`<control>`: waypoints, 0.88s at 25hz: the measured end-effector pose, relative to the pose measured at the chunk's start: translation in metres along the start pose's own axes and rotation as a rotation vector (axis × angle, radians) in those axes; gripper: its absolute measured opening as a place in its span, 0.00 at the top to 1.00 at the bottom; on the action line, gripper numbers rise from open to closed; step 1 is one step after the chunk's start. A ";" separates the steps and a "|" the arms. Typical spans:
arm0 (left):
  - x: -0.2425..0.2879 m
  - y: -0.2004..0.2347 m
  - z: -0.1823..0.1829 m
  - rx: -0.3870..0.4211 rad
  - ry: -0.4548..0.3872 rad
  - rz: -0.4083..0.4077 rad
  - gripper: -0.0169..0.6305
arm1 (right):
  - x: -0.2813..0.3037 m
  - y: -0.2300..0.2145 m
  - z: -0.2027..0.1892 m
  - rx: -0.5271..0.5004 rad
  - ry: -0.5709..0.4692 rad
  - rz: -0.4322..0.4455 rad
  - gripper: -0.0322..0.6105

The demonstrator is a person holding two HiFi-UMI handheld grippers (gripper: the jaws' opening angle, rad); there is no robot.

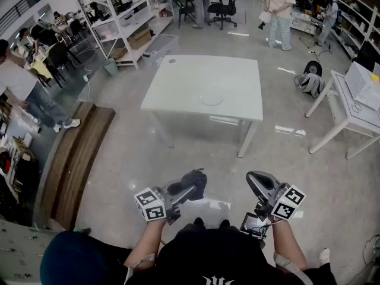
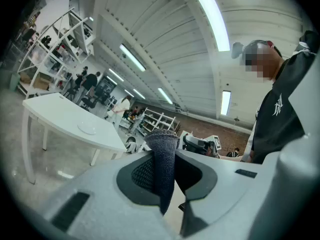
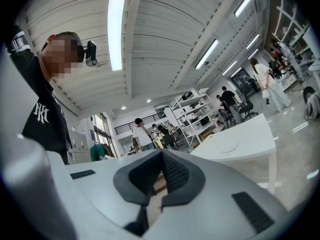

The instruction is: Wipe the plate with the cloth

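A wide workshop with a glossy grey floor [image 1: 119, 159] and shelving [image 1: 127, 16] at the back left; low in the head view, the left hand-held gripper [image 1: 189, 190] is clamped on a dark cloth [image 2: 163, 164], which pokes up past its jaw tips and hangs between the pads; farther off, well apart from both tools, a white counter [image 1: 184, 79] carries the pale plate [image 1: 211, 99]; the right hand-held gripper [image 3: 161, 155] is closed with nothing between its jaws.

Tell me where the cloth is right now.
The cloth is clamped in the left gripper, low in the head view near centre, away from the plate on the white table.
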State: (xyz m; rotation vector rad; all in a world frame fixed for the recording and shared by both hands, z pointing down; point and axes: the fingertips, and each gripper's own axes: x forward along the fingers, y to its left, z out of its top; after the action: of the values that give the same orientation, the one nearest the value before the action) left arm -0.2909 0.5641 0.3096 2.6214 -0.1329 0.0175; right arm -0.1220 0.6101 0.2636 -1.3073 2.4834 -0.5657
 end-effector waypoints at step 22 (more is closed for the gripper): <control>0.073 -0.012 -0.017 -0.019 0.015 0.056 0.89 | -0.047 -0.043 0.011 0.023 0.027 0.084 0.94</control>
State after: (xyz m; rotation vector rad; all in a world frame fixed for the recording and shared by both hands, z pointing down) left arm -0.2172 0.5759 0.3212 2.5974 -0.2007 0.0558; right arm -0.0600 0.6249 0.2765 -1.1886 2.5321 -0.5938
